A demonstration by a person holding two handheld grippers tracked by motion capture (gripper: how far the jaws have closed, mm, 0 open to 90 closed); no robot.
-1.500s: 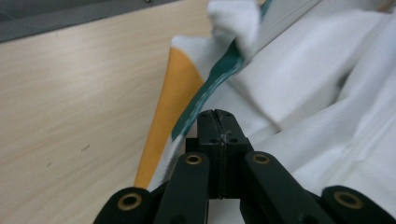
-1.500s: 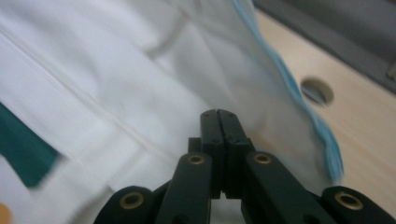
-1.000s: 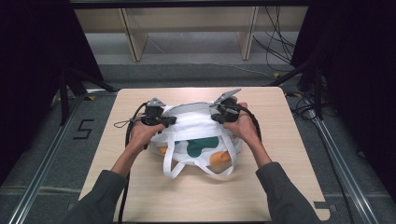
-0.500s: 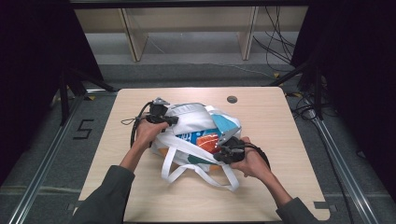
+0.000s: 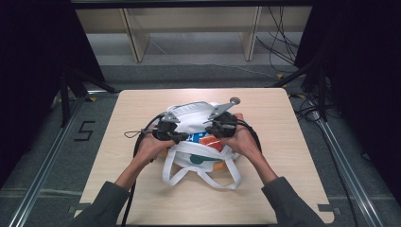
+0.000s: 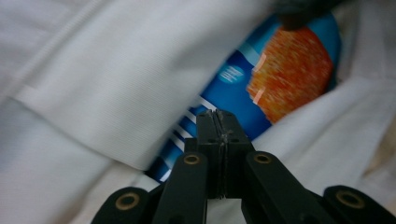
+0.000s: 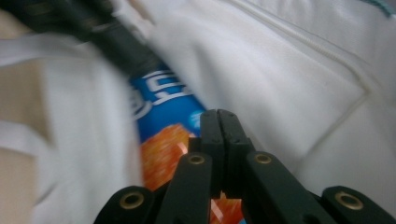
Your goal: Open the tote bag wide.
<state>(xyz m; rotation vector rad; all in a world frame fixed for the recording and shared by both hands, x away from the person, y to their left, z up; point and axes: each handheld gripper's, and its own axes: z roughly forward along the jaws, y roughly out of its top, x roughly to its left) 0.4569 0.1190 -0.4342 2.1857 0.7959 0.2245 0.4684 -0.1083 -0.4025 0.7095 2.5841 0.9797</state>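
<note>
High view: wooden table [image 5: 142, 189] | grey floor [image 5: 56, 156] | white bag [image 5: 194, 113] | both claws clenched empty

right gripper [image 5: 218, 126] brought up from the near edge of the white bag [image 5: 189, 124], blue and orange packet [image 5: 204, 140] less uncovered

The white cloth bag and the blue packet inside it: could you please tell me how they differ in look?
The white cloth bag is plain, soft and creased, with long looping handles; the blue packet is glossy and printed, with an orange picture. The bag lies on the table; the packet sits inside it, partly covered. Both lie between the two grippers.
</note>
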